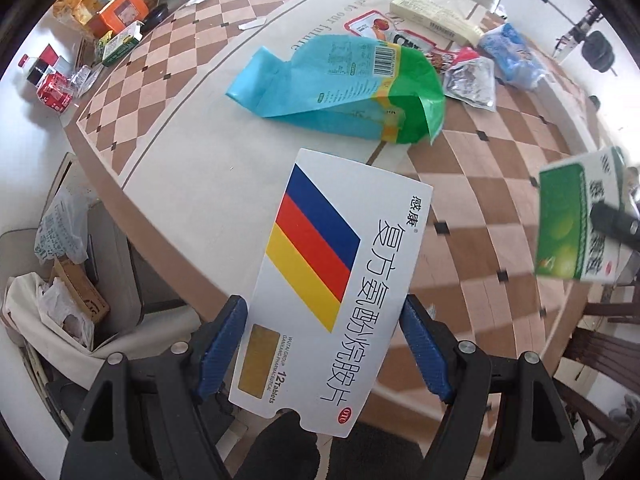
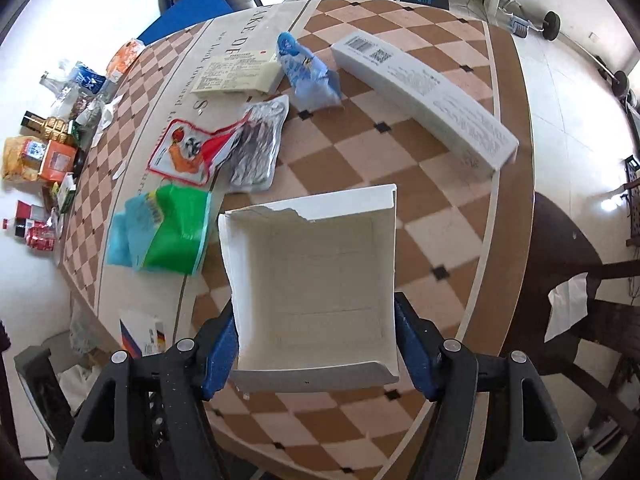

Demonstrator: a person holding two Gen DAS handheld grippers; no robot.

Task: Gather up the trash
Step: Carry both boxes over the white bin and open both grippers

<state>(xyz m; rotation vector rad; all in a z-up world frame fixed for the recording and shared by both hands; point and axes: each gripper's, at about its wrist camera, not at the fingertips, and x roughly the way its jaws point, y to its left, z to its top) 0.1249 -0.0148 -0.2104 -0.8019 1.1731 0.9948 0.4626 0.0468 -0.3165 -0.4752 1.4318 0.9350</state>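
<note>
Left wrist view: left gripper (image 1: 324, 340) clamped on the striped medicine box (image 1: 332, 276), lifted above the table (image 1: 180, 168); right gripper (image 2: 314, 344) pinching a torn white carton (image 2: 312, 280); step in hand judged carrying; next, release both into the trash bag (image 1: 60, 312) beside the table.

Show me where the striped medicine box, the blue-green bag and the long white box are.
striped medicine box (image 1: 320, 276): left wrist view, its stripes.
blue-green bag (image 1: 340, 88): left wrist view, its middle.
long white box (image 2: 428, 96): right wrist view, its top face.
</note>
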